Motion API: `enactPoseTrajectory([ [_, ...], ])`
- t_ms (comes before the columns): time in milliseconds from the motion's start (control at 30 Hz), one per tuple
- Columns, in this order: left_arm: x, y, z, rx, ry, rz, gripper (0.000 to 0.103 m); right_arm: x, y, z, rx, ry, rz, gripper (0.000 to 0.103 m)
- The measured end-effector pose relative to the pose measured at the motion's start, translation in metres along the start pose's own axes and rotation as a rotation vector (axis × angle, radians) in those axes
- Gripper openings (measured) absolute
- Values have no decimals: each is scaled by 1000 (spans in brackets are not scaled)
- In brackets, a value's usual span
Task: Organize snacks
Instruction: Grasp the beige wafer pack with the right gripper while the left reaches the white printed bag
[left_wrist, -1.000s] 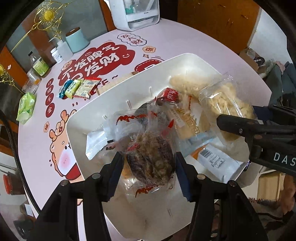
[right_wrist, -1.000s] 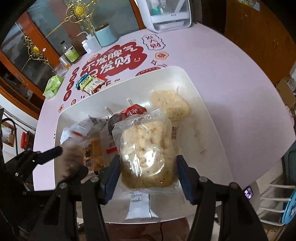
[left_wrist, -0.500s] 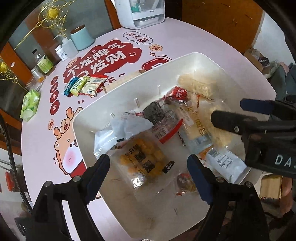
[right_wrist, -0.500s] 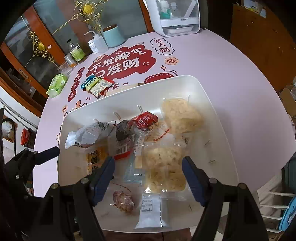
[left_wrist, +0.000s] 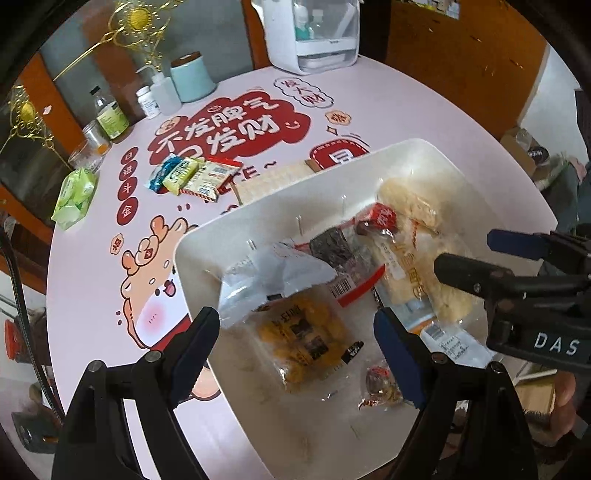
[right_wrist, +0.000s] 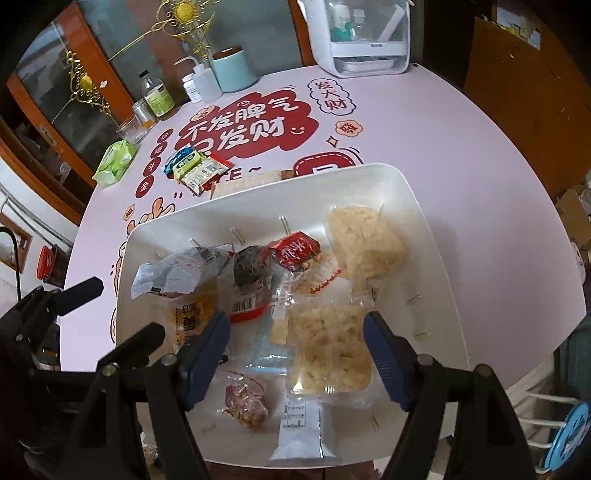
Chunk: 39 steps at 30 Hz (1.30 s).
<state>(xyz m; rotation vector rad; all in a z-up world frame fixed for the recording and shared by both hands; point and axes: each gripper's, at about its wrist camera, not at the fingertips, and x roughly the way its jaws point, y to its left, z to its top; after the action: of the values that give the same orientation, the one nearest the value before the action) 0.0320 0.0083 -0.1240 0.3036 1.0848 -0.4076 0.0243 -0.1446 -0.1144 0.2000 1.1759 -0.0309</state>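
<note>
The left gripper (left_wrist: 295, 332) is held wide open above the near-left part of the white tray (left_wrist: 192, 254), with nothing between its blue-padded fingers (left_wrist: 399, 354); a yellow snack packet (left_wrist: 303, 339) is seen lying in the tray below the gap. The right gripper (right_wrist: 295, 350) is likewise spread wide and empty, poised over the near side of the same tray, and a clear bag of pale puffed snack (right_wrist: 328, 350) lies flat beneath it. Both tools are angled downward toward the tray from its near edge, the right one seen reaching in from the right side in the left wrist view.

The snacks are gathered inside the tray: a second pale puffed bag (right_wrist: 365, 240), a small red packet (right_wrist: 295, 251), a dark round snack (right_wrist: 247, 269), a crumpled silver wrapper (right_wrist: 177, 273), a small nut cluster (right_wrist: 245, 402) and a white sachet (right_wrist: 301, 432). A few small packets (right_wrist: 195, 170) are left on the pink table (right_wrist: 443, 147), apart from the tray.
</note>
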Motion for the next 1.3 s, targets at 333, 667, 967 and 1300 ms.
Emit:
enactPoseTrajectory([
  [333, -4, 18, 2, -79, -18, 11, 85, 3, 9, 13, -44, -1, 6, 76],
  [667, -13, 54, 18, -196, -62, 40, 85, -4, 15, 47, -110, -38, 11, 76],
  [967, -25, 111, 60, -277, -137, 131, 85, 2, 14, 137, -147, -72, 54, 75],
  [1300, 16, 168, 130, -257, -95, 215, 85, 72, 56, 234, -283, -10, 124, 75],
])
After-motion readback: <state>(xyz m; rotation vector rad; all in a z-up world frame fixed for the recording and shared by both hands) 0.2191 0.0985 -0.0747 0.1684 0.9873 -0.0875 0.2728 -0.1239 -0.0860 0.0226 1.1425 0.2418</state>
